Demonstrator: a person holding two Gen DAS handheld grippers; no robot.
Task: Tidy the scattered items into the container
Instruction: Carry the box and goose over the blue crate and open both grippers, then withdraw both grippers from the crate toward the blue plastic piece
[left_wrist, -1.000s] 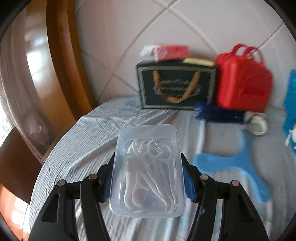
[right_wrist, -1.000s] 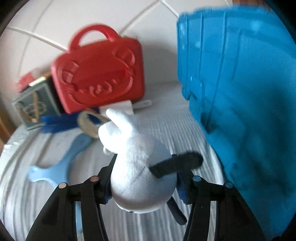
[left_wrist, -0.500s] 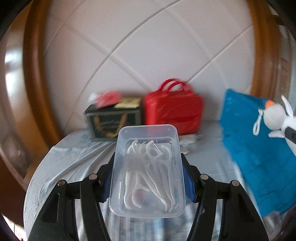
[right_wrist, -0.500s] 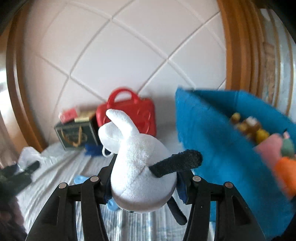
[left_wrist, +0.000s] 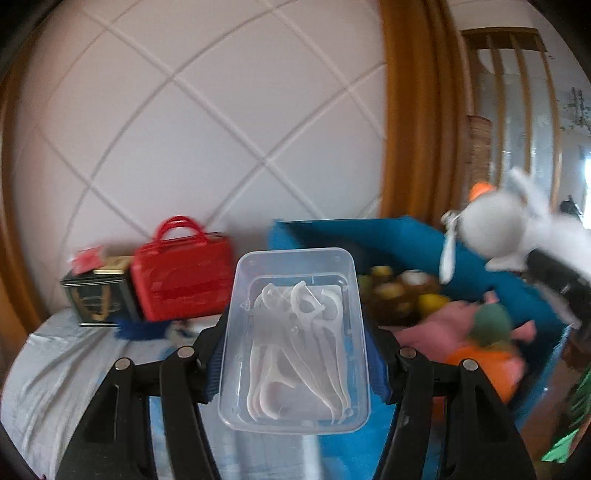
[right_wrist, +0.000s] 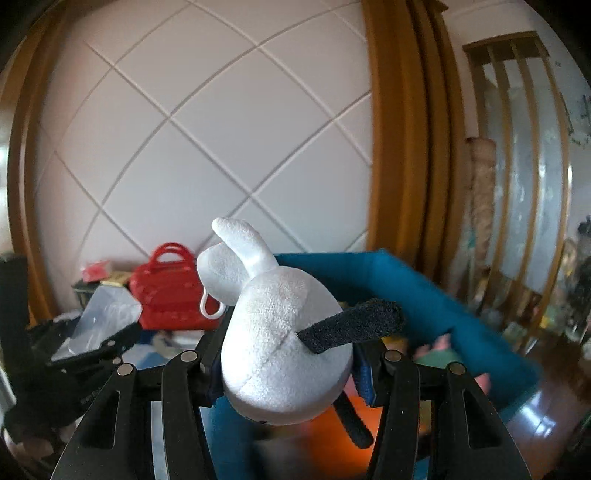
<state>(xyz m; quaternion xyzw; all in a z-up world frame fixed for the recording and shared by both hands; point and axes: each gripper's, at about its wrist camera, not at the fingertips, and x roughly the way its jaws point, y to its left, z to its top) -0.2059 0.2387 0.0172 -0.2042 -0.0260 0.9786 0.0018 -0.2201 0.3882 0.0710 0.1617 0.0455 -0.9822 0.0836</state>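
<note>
Jaws of our left gripper (left_wrist: 297, 363) stay clamped on the clear box of floss picks (left_wrist: 295, 347), our right gripper (right_wrist: 288, 365) on the white plush (right_wrist: 284, 347). We have carried both up from the bedsheet (left_wrist: 55, 369) to the blue bin (left_wrist: 498, 266); dropping remains.

No legible text, brand, number or sign found. Gold ornament on the dark box (left_wrist: 96, 302) is too blurred to read; embossed relief on the red case (left_wrist: 183, 280) forms no readable characters.

Home: padded wall (left_wrist: 207, 129), wooden trim (left_wrist: 413, 110)
</note>
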